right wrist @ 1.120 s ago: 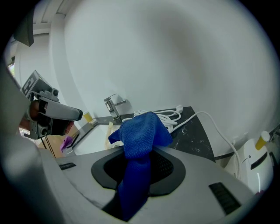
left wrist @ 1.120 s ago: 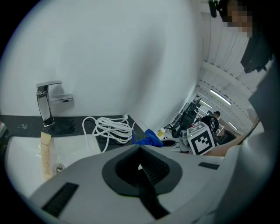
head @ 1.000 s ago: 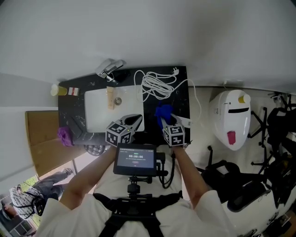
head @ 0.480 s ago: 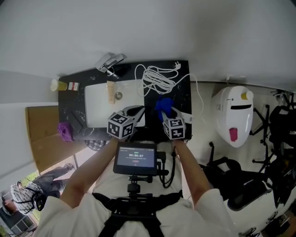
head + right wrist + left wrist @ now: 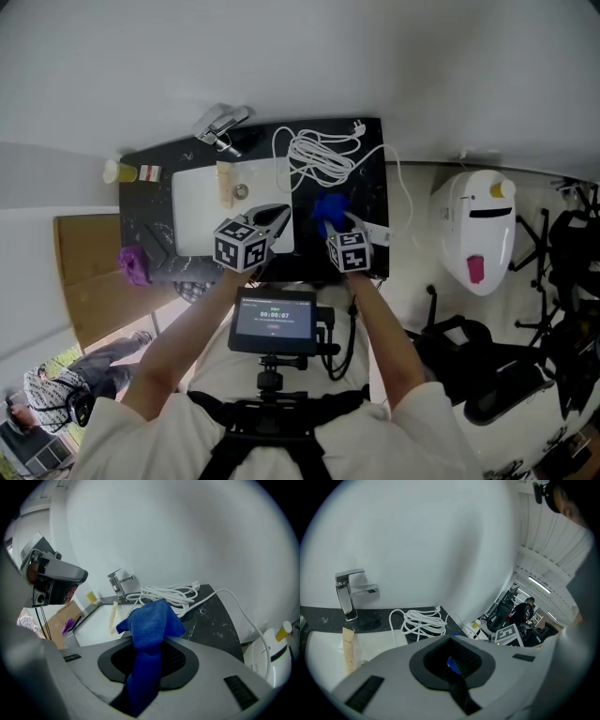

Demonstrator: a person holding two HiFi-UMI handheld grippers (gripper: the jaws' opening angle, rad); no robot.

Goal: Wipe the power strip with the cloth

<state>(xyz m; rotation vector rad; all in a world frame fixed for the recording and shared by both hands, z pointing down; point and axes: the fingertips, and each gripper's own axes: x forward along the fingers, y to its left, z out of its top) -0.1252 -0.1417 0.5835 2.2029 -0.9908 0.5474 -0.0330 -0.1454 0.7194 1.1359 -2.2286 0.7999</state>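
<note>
The jaws of my right gripper are pinched on the blue microfibre cloth. A bunched tuft stands up past the tips and a tail hangs back through the opening. My left gripper has its jaws pressed together with nothing between them. The speck of blue in its opening looks like the cloth beyond it.

Both grippers hover over the near edge of the black marbled counter, the left one over the near rim of the sink. The white bar just beside my right gripper in the head view is, I think, the power strip. Its coiled white cable lies farther back toward the wall, and one strand trails off the counter's right side.

To wipe well, I judge I should bring the loose tuft flat onto the strip's top face and drag it along the length. The left gripper could pin the strip so it does not slide. I should keep the cloth clear of the cable loops, which would snag.

The white rectangular sink basin holds a pale beige tube lying beside the drain, below the chrome faucet. A small yellow cup stands at the far left corner, and I cannot see what is in it.
</note>
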